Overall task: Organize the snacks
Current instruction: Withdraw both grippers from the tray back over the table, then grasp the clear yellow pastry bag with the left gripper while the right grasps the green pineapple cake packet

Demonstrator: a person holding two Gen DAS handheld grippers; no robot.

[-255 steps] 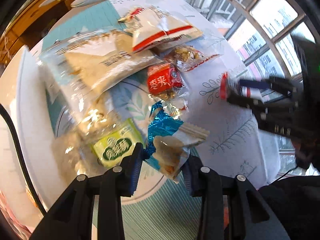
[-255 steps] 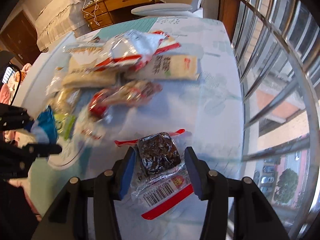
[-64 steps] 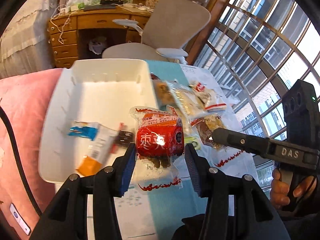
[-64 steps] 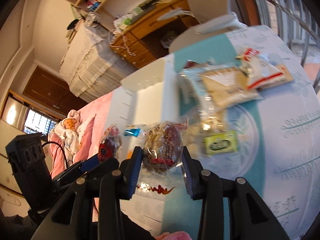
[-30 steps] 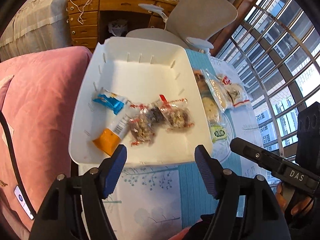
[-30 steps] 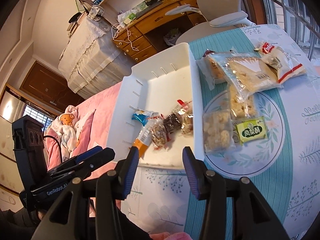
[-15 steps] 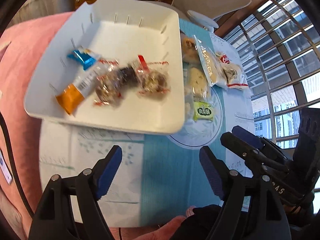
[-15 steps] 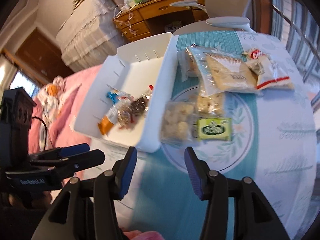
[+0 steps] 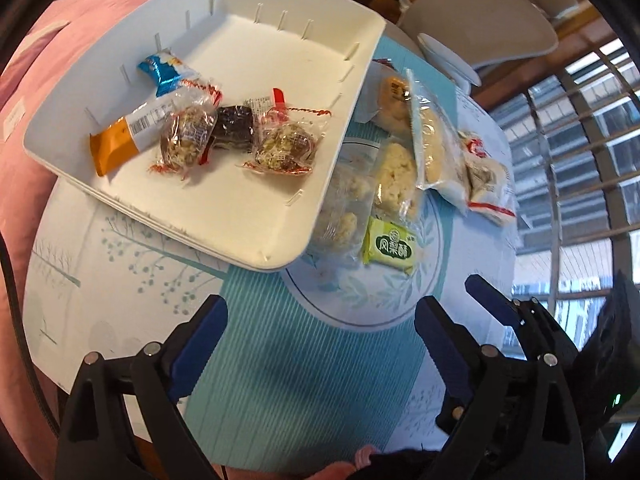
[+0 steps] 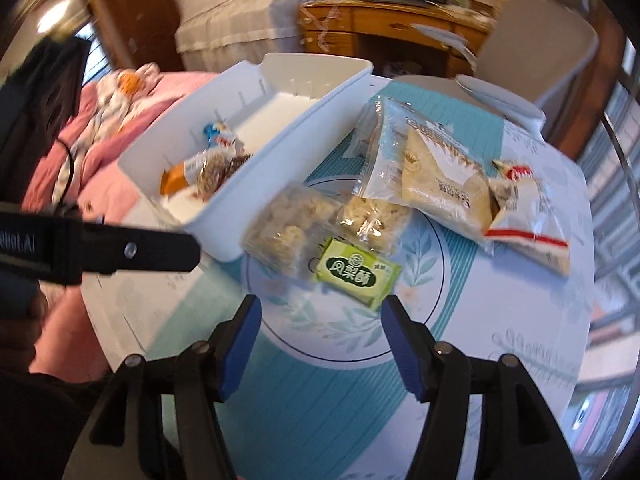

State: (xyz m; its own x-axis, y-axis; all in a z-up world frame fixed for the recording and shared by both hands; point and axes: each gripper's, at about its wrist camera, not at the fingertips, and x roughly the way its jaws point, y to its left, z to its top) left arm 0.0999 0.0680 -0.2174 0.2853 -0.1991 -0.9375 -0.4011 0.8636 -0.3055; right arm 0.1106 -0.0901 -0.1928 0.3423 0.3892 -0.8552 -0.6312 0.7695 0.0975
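Observation:
A white tray (image 9: 256,36) (image 10: 296,120) holds several small wrapped snacks: a blue one (image 9: 162,70), an orange-ended bar (image 9: 120,142) and nut cakes (image 9: 282,148). More snacks lie on the tablecloth to its right: a green packet (image 9: 390,246) (image 10: 358,274), clear bags of puffed cakes (image 10: 290,224), a big biscuit bag (image 10: 436,172) and a red-striped bag (image 10: 524,216). My left gripper (image 9: 320,338) hangs empty over the cloth, its jaws opening wide. My right gripper (image 10: 320,332) is also empty and opening, just short of the green packet.
The round table carries a teal and white patterned cloth (image 9: 304,376). A pink bed cover (image 9: 16,148) lies left of the tray. A grey office chair (image 9: 480,20) and a wooden desk (image 10: 384,28) stand behind. Window bars (image 9: 580,140) run along the right.
Both grippers have swung from over the tray toward the loose snacks on the cloth and sunk lower. Their jaws have spread wider. The snacks they dropped stay in the tray.

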